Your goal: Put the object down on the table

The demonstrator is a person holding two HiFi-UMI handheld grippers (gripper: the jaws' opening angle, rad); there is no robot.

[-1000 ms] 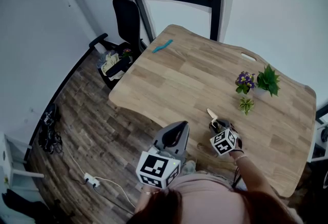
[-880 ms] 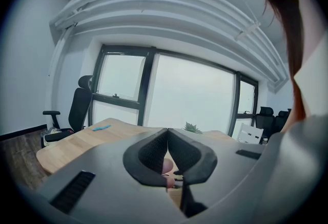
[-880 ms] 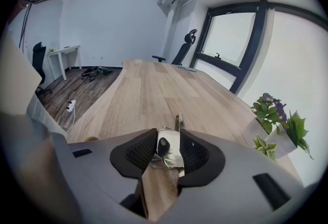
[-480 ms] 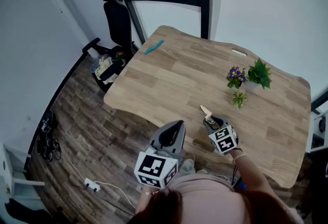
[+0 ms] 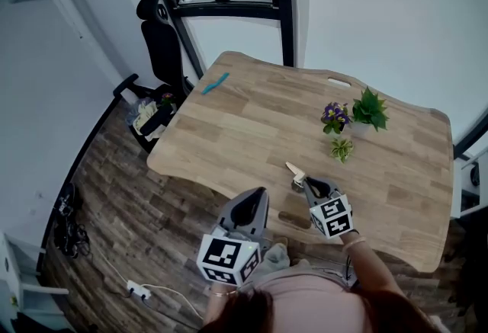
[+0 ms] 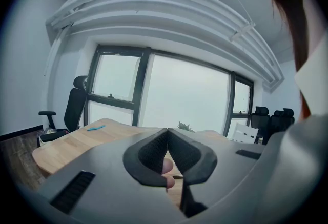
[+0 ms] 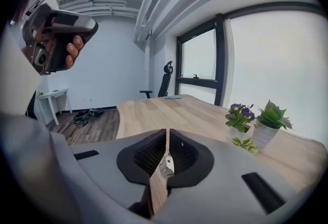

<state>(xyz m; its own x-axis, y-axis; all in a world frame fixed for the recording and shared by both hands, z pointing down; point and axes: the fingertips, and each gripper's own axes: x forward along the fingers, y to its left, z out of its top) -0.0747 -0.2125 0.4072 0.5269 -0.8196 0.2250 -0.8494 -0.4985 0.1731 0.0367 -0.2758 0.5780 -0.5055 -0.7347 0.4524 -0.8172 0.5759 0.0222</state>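
My right gripper [image 5: 305,185] is over the near part of the wooden table [image 5: 244,126]. Its jaws have just been closing and are now shut on a thin tool with a wooden handle [image 7: 158,189] and a small metal fitting [image 7: 166,165]. The tool's pale end [image 5: 293,171] sticks out past the jaws toward the table's middle. My left gripper [image 5: 248,206] hovers at the table's near edge, to the left of the right one. Its jaws [image 6: 167,130] are shut with nothing in them.
Three small potted plants [image 5: 333,115] [image 5: 370,109] [image 5: 341,147] stand at the table's far right, with a white item [image 5: 338,82] behind them. A teal object [image 5: 215,83] lies at the far left corner. A black office chair [image 5: 156,42] and a floor power strip [image 5: 137,291] are off to the left.
The right gripper's jaws have closed on the wooden-handled tool. The head view has shifted, so the table sits further left in the picture.
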